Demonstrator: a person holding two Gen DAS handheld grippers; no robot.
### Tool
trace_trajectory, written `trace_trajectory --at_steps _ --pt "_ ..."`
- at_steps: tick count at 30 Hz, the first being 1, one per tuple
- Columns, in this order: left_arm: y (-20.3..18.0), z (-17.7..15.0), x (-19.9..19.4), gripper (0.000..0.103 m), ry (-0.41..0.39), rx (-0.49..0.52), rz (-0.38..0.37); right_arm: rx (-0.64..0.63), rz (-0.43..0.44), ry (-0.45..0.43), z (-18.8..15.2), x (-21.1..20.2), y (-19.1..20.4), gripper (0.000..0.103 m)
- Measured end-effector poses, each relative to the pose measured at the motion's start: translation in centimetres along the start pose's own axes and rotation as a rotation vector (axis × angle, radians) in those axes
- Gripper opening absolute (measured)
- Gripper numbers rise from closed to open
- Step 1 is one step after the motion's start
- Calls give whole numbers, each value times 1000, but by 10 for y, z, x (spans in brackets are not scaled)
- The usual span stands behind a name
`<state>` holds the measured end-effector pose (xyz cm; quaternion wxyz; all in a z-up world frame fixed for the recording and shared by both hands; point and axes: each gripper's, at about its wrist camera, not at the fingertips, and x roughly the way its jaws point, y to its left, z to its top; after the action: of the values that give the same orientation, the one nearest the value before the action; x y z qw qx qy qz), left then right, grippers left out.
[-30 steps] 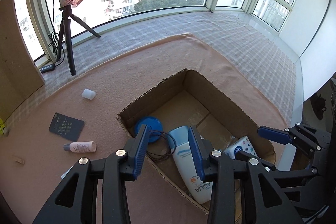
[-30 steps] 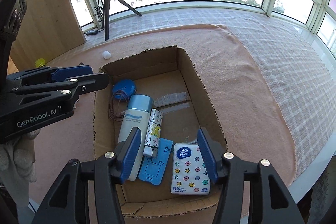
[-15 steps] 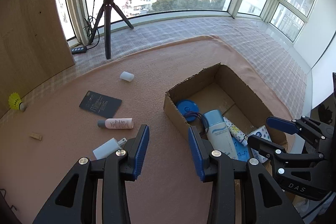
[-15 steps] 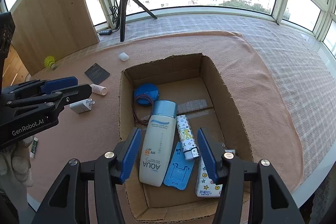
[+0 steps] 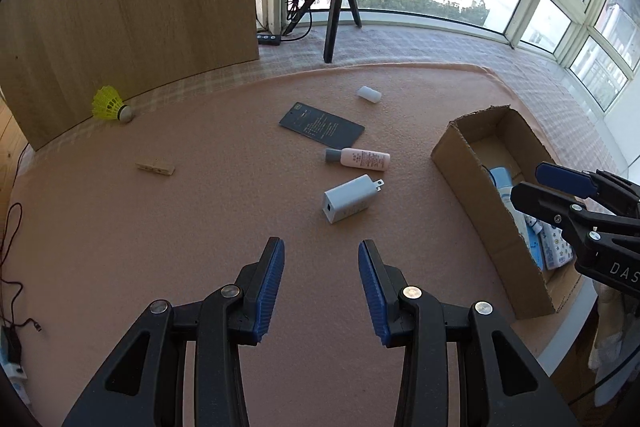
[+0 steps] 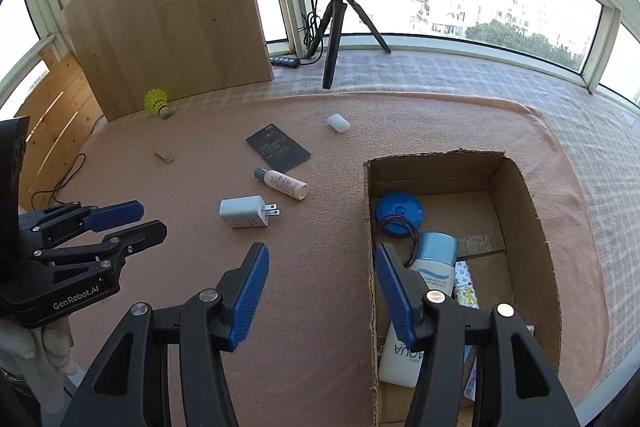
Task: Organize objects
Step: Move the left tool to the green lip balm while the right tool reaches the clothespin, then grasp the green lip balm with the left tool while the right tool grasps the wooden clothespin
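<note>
Sunlit bay-window nook, peach blanket [image 5: 160, 227] spread over checked matting, wooden panel [image 5: 132, 7] and ring-light tripod [image 5: 340, 7] at the far edge. Left gripper [image 5: 321, 291] hovering over bare blanket, fingers wide apart, holding nothing. Just ahead, lying flat: white plug charger [image 5: 349, 203], prongs toward the cardboard box [image 6: 516, 195]; beyond it pink bottle [image 5: 358, 159], dark card [image 5: 321, 125], white cap [image 5: 369, 95]. Right gripper [image 6: 320, 295] spread open, empty, straddling the box's left wall above the sunscreen tube [image 6: 424, 291].

Pink blanket [image 5: 160, 227]: charger [image 5: 349, 199], bottle [image 5: 358, 159], card [image 5: 321, 125], box [image 5: 476, 187], shuttlecock [image 5: 109, 101].
</note>
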<state>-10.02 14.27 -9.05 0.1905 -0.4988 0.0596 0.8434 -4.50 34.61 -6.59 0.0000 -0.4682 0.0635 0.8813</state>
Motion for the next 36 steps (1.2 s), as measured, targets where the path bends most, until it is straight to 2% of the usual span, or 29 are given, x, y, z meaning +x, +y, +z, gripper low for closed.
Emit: trace_trajectory --at_steps 13,17,27,36 --pt "106 -69 -1 41 79 -152 106 -121 120 32 24 31 85 52" --pt "128 -89 6 41 121 -182 112 -136 155 62 33 47 105 52" --pt "147 -112 25 39 166 -190 111 -215 183 100 62 88 160 51" --pt "153 -117 34 20 180 -191 115 -254 190 131 84 130 198 51"
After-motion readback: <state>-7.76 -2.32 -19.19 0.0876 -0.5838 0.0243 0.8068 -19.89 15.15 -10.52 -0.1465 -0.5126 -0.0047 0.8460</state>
